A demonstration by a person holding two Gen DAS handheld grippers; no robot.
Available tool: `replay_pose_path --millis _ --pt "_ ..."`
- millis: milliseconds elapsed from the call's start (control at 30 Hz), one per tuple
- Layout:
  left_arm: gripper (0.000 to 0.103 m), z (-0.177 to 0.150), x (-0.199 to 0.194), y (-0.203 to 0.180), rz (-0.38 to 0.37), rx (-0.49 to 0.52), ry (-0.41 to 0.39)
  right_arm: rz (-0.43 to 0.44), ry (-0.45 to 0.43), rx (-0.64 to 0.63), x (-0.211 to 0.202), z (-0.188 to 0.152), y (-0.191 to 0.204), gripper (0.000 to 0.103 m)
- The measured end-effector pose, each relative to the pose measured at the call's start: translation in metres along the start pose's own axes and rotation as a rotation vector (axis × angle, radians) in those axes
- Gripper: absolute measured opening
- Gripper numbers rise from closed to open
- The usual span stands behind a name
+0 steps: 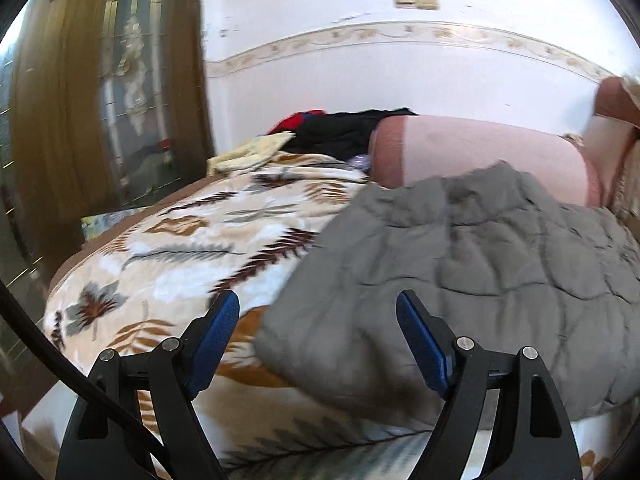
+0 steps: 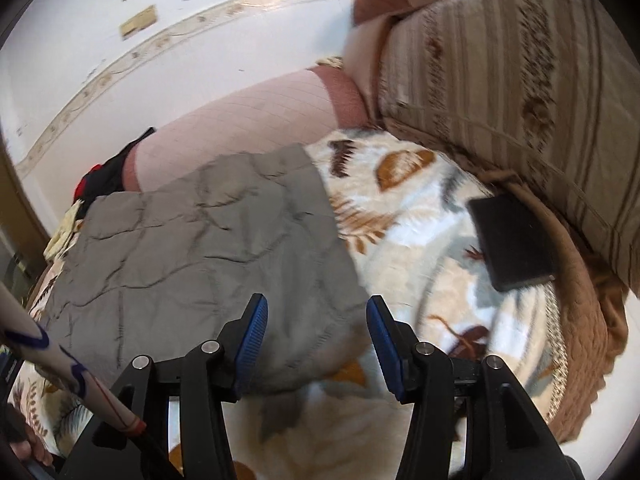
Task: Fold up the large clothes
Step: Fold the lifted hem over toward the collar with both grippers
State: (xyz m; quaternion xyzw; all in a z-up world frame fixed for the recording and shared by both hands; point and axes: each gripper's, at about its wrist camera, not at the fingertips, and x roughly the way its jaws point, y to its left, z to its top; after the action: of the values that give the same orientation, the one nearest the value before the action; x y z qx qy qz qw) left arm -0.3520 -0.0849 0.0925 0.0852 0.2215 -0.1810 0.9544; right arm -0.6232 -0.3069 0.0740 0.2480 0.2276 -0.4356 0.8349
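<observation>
On the leaf-patterned blanket [image 1: 168, 256] that covers the bed, the grey quilted garment [image 1: 460, 264] lies as a compact, roughly rectangular bundle, its far edge against the pink bolster [image 1: 480, 152] by the wall. We hold both tools just above its near edge. Our left gripper [image 1: 318, 308] has its jaws spread, and nothing sits between the blue pads. Our right gripper [image 2: 316, 312] is over the near right corner, its jaws also apart, with cloth below them but not pinched.

We judge that a fold has just been laid and released, so the step in hand is letting go. The garment looks close to finished. Next we would either smooth the wrinkled top or pinch the near edge with both tools for one more fold. A dark flat case [image 2: 512, 240] lies well apart on the right.
</observation>
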Motion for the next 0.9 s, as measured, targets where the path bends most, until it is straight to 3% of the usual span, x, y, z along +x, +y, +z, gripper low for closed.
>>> replay_pose_path --millis 300,500,667,900 --pt "0.080 0.004 0.014 -0.054 -0.139 0.088 0.056 0.073 0.049 -0.174 0.026 -0.007 0.053 0.060" --pt "0.081 -0.003 0.029 -0.080 -0.136 0.145 0.087 0.065 0.093 -0.206 0.048 -0.012 0.067 0.060" --pt "0.088 -0.011 0.048 -0.078 -0.147 0.118 0.152 0.053 0.103 -0.210 0.058 -0.016 0.066 0.068" --pt "0.090 -0.017 0.057 -0.079 -0.151 0.107 0.157 0.049 0.130 -0.211 0.073 -0.024 0.063 0.072"
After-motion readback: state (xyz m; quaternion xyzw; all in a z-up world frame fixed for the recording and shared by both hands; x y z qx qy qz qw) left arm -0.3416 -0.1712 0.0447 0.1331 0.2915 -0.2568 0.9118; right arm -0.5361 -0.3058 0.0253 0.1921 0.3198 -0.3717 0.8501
